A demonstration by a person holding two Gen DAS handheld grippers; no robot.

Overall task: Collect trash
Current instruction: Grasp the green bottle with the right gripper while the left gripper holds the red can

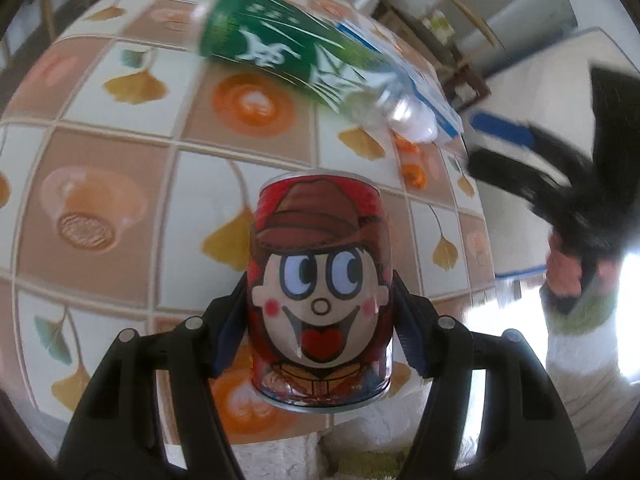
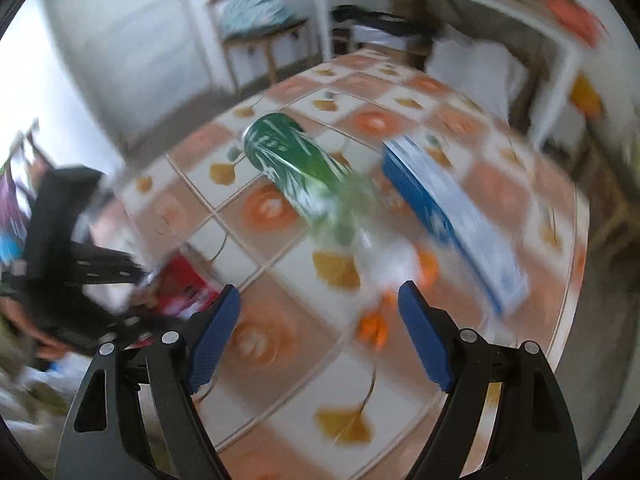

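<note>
Left claw [image 1: 320,312] clamps cartoon can [image 1: 320,292]; right claw [image 2: 320,320] wide, empty.

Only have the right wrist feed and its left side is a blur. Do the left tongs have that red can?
Observer: Yes. The left tongs have a blue pad against each side of the red can.
Operator: Tipped?
Observer: No, in the left wrist view it sits upright between the pads, cartoon face toward the camera.
Operator: Is the green bottle capped?
Observer: Looks so. A white cap shows on the end nearest the box.
</note>
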